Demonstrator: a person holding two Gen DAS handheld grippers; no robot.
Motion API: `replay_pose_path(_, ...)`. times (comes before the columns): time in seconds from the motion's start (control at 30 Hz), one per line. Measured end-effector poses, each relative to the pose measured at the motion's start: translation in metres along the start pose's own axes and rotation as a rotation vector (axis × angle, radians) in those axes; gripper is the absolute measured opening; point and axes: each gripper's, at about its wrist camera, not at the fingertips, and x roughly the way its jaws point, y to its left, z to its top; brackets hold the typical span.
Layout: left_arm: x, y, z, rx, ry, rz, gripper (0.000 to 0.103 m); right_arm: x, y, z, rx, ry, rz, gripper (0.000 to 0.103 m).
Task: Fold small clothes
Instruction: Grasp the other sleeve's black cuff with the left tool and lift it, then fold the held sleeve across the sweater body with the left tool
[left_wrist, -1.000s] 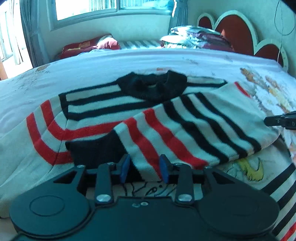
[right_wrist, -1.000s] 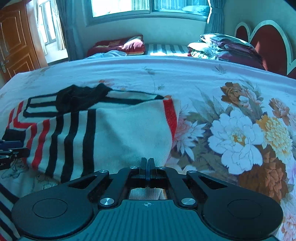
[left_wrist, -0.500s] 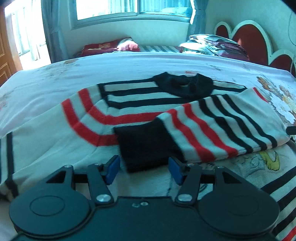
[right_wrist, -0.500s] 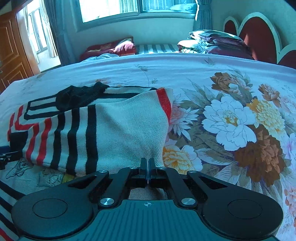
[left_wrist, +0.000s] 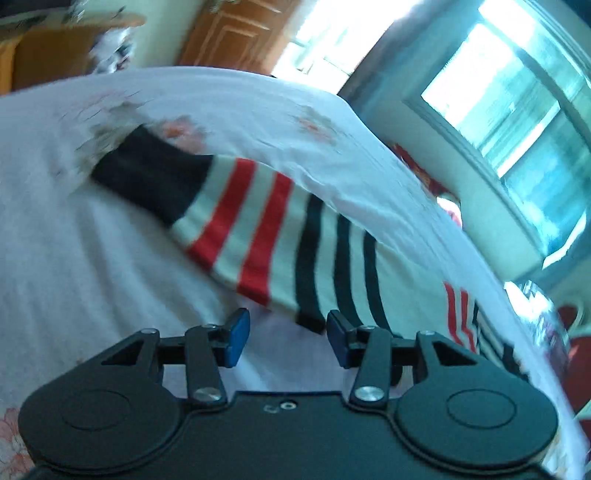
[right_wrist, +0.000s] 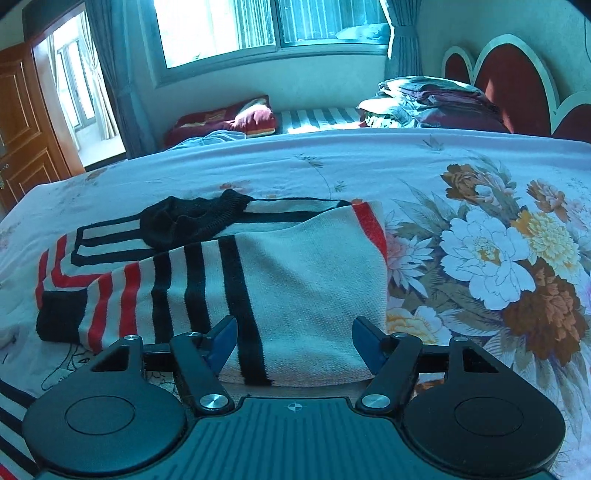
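1 striped sweater (right_wrist: 258, 280) lies on the floral bedsheet (right_wrist: 480, 206), in the centre-left of the right wrist view, with 1 sleeve already folded across its body. The right gripper (right_wrist: 293, 345) is opening wide — the folded edge sits between its pads, not pinched. The left gripper (left_wrist: 288, 338) is closing, half-wide, at the lower edge of the other sleeve (left_wrist: 236, 225), holding nothing. Risk: it may pinch the sheet together with the knit.
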Motion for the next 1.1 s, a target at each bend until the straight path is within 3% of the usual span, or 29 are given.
replay_pose_path(0.07, -0.001, 0.017, 0.009, -0.115, -0.026, -0.031, 0.044, 0.004, 0.006, 0.0, -0.012, 0.01, -0.009, 0.069)
replay_pose_path(0.27, 0.011, 0.046, 0.027, -0.285, -0.102, -0.055, 0.041, 0.011, 0.015, 0.002, 0.004, 0.019, -0.03, 0.069)
replay_pose_path(0.33, 0.015, 0.057, 0.032, -0.34, -0.121, -0.061, 0.032, 0.011, 0.014, 0.005, 0.019, 0.017, -0.041, 0.069)
replay_pose_path(0.4, 0.019, 0.061, 0.036, -0.366, -0.106, -0.023, 0.005, 0.011, 0.01, 0.007, 0.042, 0.014, -0.049, 0.069)
replay_pose_path(0.43, 0.02, 0.059, 0.037, -0.353, -0.095, -0.015, 0.005, 0.012, 0.008, 0.007, 0.055, 0.017, -0.058, 0.062)
replay_pose_path(0.47, 0.018, 0.056, 0.041, -0.316, -0.105, -0.012, 0.005, 0.013, 0.005, 0.006, 0.063, 0.025, -0.062, 0.04)
replay_pose_path(0.53, 0.011, 0.034, 0.043, -0.195, -0.132, 0.0, 0.004, 0.015, 0.0, 0.005, 0.082, 0.043, -0.074, 0.022)
replay_pose_path(0.73, 0.006, -0.07, 0.024, 0.124, -0.121, -0.128, 0.004, 0.009, -0.004, 0.002, 0.1, 0.023, -0.065, 0.022)
replay_pose_path(0.97, 0.026, -0.206, -0.052, 0.442, -0.007, -0.316, 0.004, -0.003, -0.013, 0.007, 0.106, -0.004, -0.037, 0.022)
replay_pose_path(1.1, 0.039, -0.258, -0.103, 0.584, 0.088, -0.357, 0.004, -0.012, -0.028, 0.006, 0.141, -0.015, -0.034, 0.022)
